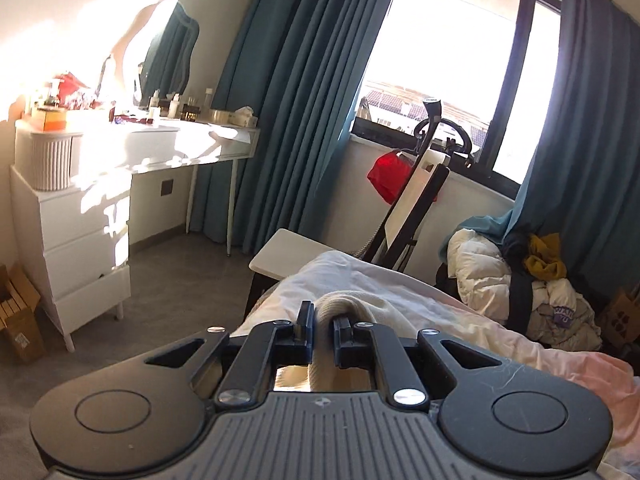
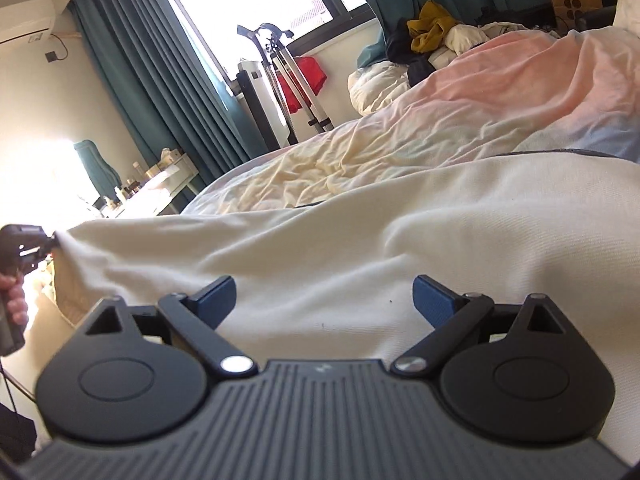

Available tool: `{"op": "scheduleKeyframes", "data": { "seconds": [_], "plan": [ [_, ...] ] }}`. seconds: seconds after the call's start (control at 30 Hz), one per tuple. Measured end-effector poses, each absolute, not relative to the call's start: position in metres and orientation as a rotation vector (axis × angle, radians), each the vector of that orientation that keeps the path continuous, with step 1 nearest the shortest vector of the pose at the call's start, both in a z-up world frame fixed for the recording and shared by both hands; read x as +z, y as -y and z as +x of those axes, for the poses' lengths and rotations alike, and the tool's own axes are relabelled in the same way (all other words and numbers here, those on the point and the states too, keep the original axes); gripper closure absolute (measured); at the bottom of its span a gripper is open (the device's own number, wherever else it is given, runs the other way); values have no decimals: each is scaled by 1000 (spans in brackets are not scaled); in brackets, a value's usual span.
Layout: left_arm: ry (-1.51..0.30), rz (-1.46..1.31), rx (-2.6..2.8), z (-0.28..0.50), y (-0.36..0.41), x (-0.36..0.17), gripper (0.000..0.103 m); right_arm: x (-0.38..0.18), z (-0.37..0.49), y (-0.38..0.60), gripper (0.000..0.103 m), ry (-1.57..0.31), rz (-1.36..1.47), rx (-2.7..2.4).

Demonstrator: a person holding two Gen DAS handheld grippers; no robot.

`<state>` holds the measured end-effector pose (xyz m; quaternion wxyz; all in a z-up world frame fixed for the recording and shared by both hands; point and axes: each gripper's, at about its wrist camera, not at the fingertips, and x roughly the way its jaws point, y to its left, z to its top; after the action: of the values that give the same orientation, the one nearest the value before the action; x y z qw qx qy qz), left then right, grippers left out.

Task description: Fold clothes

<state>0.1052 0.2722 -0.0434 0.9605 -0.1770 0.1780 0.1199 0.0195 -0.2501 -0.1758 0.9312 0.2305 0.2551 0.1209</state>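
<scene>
Cream garment (image 2: 360, 248) lies spread across the bed (image 2: 400, 152), over the rumpled pale sheet, directly ahead of and beneath my right gripper (image 2: 324, 300). Right jaws: wide apart, blue pads (image 2: 434, 298) on either side of bare cloth, nothing between them. The fabric passes under the gap and fills most of that view; whether the pads touch it I cannot tell.

Left gripper (image 1: 322, 326): jaws drawn nearly together, pinching a rolled edge of the same cream garment. The fold bulges up just beyond the fingertips (image 1: 306, 320) and runs back between them toward the body of the tool. From the right wrist view, my left gripper (image 2: 36, 242) shows at the far left edge, holding one corner of the garment lifted off the bed, with the cloth stretched in a ridge from that corner toward the right jaws. A hand (image 2: 16, 300) grips the left tool's handle below.

Background, left wrist view: white desk (image 1: 192, 140) under a mirror, teal curtain (image 1: 288, 100), a clothes pile (image 1: 532, 280) at the window side of the bed.
</scene>
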Motion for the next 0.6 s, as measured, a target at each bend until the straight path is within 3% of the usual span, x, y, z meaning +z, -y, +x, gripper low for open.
{"op": "scheduleKeyframes", "data": {
  "seconds": [0.07, 0.13, 0.27, 0.33, 0.47, 0.6],
  "plan": [
    [-349, -416, 223, 85, -279, -53, 87, -175, 18, 250, 7, -522, 462, 246],
    [-357, -447, 208, 68, -278, -56, 76, -172, 13, 252, 7, -514, 464, 248],
    [-367, -499, 176, 26, -268, -57, 43, -164, 3, 256, 7, -497, 466, 250],
    [-368, -533, 160, 5, -263, -59, 40, -160, -2, 258, 7, -489, 468, 252],
    [-349, -671, 131, -38, -254, -71, 24, -152, -13, 262, 7, -472, 470, 254],
    [-411, -835, 82, -53, -241, -109, 23, -140, -32, 275, 6, -455, 546, 271]
  ]
}}
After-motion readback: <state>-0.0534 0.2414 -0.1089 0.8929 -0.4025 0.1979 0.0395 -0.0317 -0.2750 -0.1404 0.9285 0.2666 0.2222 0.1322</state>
